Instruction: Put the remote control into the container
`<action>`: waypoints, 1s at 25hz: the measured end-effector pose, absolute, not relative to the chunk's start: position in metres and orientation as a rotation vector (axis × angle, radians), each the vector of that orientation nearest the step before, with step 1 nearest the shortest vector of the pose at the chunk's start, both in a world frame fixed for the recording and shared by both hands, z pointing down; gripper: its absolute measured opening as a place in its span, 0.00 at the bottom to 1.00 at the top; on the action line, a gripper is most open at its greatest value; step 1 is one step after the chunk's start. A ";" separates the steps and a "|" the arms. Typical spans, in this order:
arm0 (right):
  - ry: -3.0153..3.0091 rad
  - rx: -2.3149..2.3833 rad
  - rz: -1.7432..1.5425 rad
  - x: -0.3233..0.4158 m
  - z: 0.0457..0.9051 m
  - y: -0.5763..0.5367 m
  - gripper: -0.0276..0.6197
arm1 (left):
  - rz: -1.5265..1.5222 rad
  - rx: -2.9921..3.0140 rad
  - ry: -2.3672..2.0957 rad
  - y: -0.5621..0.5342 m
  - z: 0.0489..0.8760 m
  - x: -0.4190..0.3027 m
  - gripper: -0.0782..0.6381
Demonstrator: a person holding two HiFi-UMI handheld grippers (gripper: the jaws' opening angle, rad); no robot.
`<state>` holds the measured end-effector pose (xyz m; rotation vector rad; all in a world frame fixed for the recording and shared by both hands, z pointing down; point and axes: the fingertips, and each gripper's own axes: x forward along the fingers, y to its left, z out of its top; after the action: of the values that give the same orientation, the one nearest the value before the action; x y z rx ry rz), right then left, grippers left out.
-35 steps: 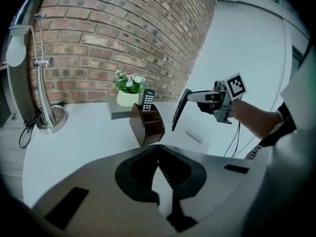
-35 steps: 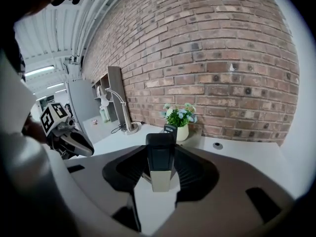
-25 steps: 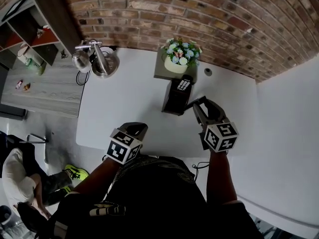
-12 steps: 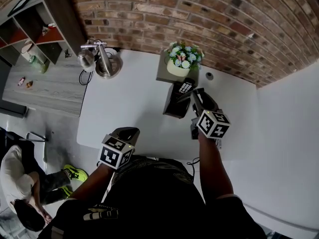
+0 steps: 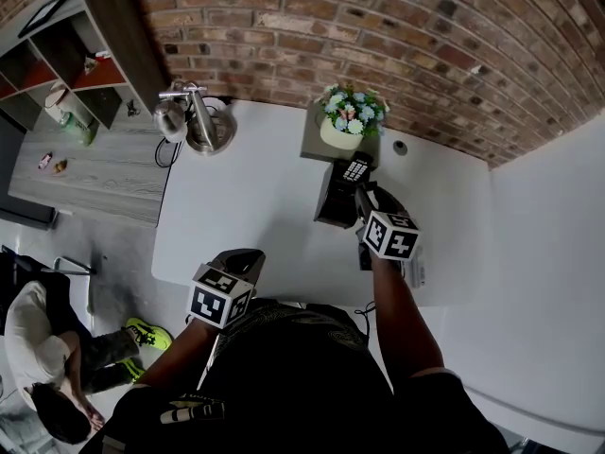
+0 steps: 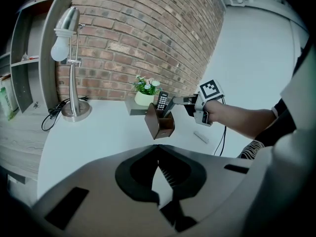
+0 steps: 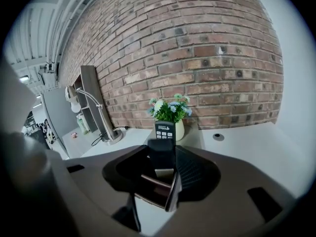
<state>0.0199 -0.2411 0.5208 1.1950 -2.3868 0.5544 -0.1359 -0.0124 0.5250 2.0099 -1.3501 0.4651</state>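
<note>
A black remote control (image 5: 354, 169) with white keys stands upright in the dark brown container (image 5: 333, 201) on the white table (image 5: 246, 197). My right gripper (image 5: 362, 195) has come up to the container from the near right. In the right gripper view the remote (image 7: 164, 132) rises between the spread jaws, above the container's rim (image 7: 155, 184), and the pads stand off its sides. My left gripper (image 5: 248, 256) hangs at the table's near edge, shut and empty. From the left gripper view the remote (image 6: 162, 100), the container (image 6: 160, 125) and the right gripper (image 6: 170, 102) show far ahead.
A flower pot (image 5: 348, 121) on a grey block stands right behind the container, against the brick wall. A metal desk lamp (image 5: 194, 121) is at the back left corner. A small white object (image 5: 413, 272) lies by my right forearm. A shelf unit (image 5: 57, 55) stands left of the table.
My right gripper has moved forward and left, from beside the container to around the standing remote, jaws unchanged. The left gripper has drifted slightly back toward the table edge.
</note>
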 end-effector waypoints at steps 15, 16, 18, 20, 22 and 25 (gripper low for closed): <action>-2.467 1.091 0.521 0.011 0.499 -0.206 0.31 | 0.453 2.091 -1.319 -0.015 0.512 -0.133 0.12; -2.481 1.076 0.537 0.009 0.497 -0.199 0.31 | 0.446 2.102 -1.317 -0.015 0.510 -0.132 0.12; -2.508 1.056 0.554 0.009 0.489 -0.187 0.31 | 0.433 2.123 -1.320 -0.017 0.505 -0.131 0.12; -2.534 1.058 0.546 0.013 0.478 -0.175 0.22 | 0.413 2.145 -1.340 -0.021 0.500 -0.132 0.12; -2.561 1.064 0.534 0.017 0.468 -0.163 0.09 | 0.391 2.170 -1.362 -0.024 0.494 -0.133 0.12; -2.593 1.048 0.547 0.018 0.461 -0.141 0.05 | 0.373 2.210 -1.368 -0.027 0.487 -0.133 0.12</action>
<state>0.0185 -0.1412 0.4608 1.0476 -2.5932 0.5465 -0.1328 -0.0274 0.4872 2.2098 -1.3681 0.3728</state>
